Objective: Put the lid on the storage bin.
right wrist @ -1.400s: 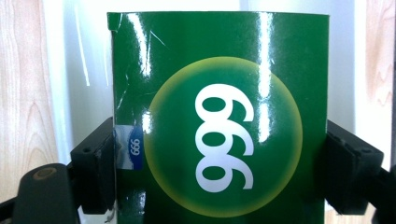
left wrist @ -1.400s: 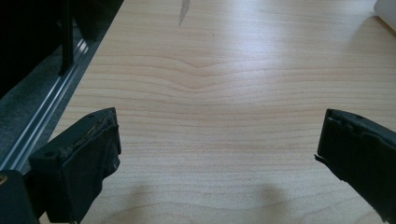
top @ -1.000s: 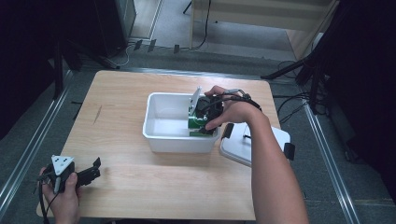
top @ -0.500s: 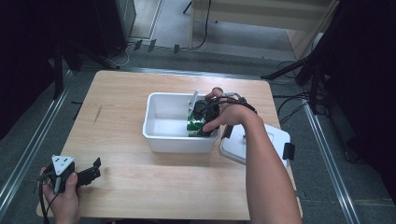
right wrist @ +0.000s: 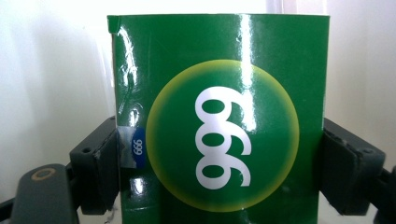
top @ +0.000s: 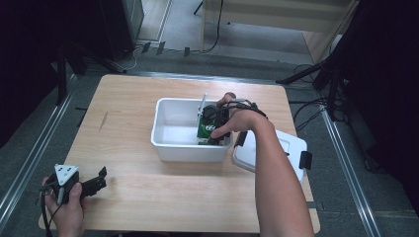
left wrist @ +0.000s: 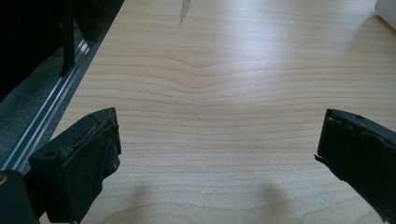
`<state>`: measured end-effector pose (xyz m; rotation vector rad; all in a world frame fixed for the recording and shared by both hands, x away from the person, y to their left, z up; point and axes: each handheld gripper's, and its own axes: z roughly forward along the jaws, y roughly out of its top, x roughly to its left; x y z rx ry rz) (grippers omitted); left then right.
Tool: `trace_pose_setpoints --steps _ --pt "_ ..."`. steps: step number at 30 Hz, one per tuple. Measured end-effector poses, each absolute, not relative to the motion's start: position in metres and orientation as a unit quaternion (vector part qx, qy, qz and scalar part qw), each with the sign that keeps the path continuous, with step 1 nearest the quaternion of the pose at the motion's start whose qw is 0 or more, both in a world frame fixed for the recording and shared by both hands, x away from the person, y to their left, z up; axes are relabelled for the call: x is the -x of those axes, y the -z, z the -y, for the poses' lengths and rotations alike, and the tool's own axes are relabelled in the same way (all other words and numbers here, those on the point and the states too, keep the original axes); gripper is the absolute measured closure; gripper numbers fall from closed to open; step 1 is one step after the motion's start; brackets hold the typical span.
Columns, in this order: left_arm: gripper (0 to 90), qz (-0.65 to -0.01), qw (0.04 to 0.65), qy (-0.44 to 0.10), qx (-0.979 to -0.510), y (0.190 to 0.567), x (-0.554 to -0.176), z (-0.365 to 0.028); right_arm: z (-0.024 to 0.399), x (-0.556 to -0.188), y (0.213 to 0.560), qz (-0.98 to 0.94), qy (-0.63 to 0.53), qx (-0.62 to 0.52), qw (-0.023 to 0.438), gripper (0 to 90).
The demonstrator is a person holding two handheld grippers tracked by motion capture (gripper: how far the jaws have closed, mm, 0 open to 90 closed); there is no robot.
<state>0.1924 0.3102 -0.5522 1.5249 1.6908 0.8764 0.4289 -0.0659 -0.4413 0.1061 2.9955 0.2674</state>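
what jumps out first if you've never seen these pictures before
The glossy green box with a yellow disc and white digits, clamped between the jaws of the right hand-held gripper, grabs the eye first. In the high view it sits inside the white bin at the middle of the wooden table, with the white lid lying to the bin's right. The left hand-held gripper rests open at the table's near left corner.

Glossy green box (right wrist: 219, 126) marked 999, inside white bin (top: 173, 123).

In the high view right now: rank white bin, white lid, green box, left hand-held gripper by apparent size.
1. white bin
2. white lid, partly covered by the forearm, so its spot against the bin is unsure
3. left hand-held gripper
4. green box, mostly hidden, close to the gripper
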Motion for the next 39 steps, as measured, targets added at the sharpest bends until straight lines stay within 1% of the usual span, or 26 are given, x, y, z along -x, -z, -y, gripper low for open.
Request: trace_pose_setpoints --steps 8,18,21,24,26,30,34,39 --pt "0.0 -0.651 0.345 -0.337 -0.587 0.552 -0.192 -0.310 0.063 -0.431 0.447 -0.995 -0.062 -0.053 0.064 14.8" --pt "0.0 -0.652 0.345 -0.336 -0.586 0.552 -0.193 -0.311 0.061 -0.432 0.447 -0.994 -0.052 -0.063 0.078 13.2" --pt "0.0 -0.652 0.344 -0.336 -0.586 0.552 -0.193 -0.311 0.062 -0.432 0.443 -0.993 -0.059 -0.061 0.085 12.3" --pt "0.0 -0.652 0.344 -0.335 -0.586 0.552 -0.193 -0.311 0.065 -0.430 0.436 -0.991 -0.065 -0.067 0.091 5.2" --pt "0.0 -0.652 0.344 -0.336 -0.586 0.552 -0.193 -0.310 0.067 -0.429 0.430 -0.990 -0.074 -0.078 0.097 2.2" --pt "0.0 -0.652 0.344 -0.336 -0.586 0.552 -0.193 -0.310 0.070 -0.424 0.418 -0.988 -0.081 -0.078 0.103 0.0" --pt "0.0 -0.652 0.343 -0.337 -0.587 0.552 -0.193 -0.310 0.075 -0.420 0.407 -0.987 -0.089 -0.076 0.111 0.0" --pt "0.0 -0.651 0.343 -0.337 -0.587 0.552 -0.193 -0.310 0.083 -0.416 0.396 -0.985 -0.103 -0.089 0.108 0.0"
